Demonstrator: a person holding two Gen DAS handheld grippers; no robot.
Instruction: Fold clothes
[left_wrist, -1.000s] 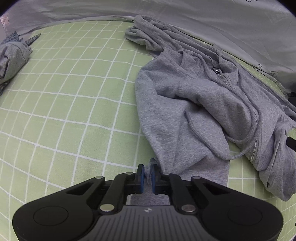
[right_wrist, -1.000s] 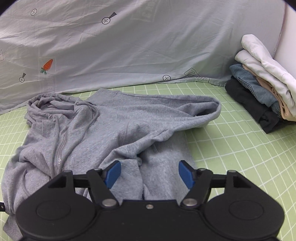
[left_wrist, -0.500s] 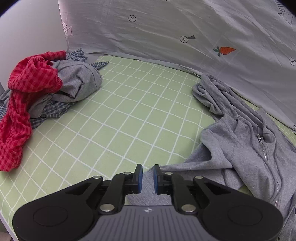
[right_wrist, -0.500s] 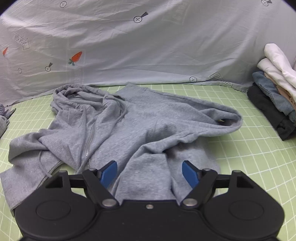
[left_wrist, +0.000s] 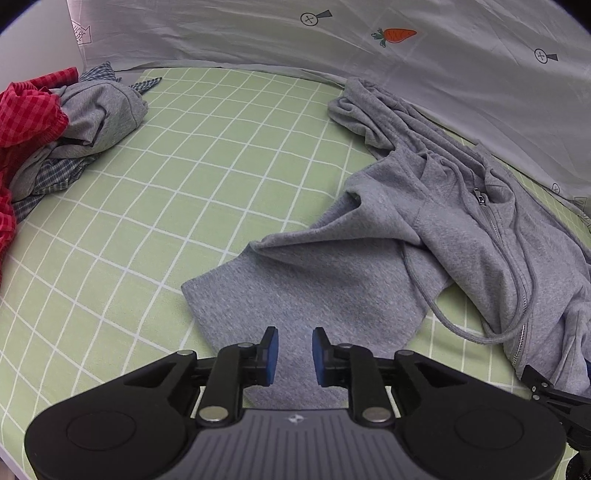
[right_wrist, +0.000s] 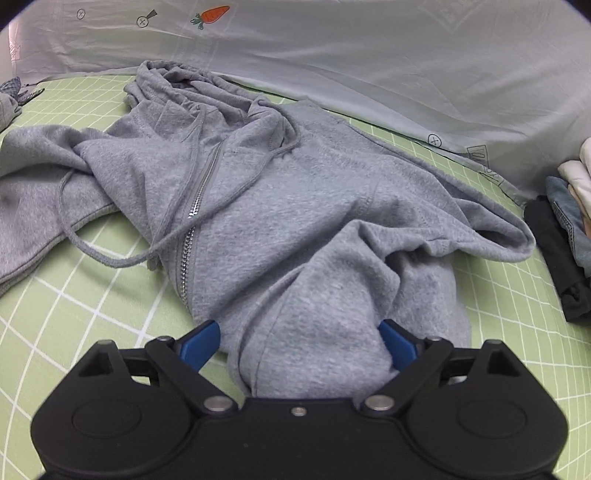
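Now left gripper (left_wrist: 294, 350) opening, grey hoodie (left_wrist: 424, 236) sleeve just released, laid flat toward nine o'clock; right gripper (right_wrist: 300, 341) fingers spreading wide, other sleeve loose between them; spreading nearly done.

The grey fleecy cotton-like hoodie (right_wrist: 332, 206), matt with a shiny metal zip (right_wrist: 194, 210), lies on the smooth green checked cloth sheet (left_wrist: 177, 206), before both grippers' matt black plastic bodies.
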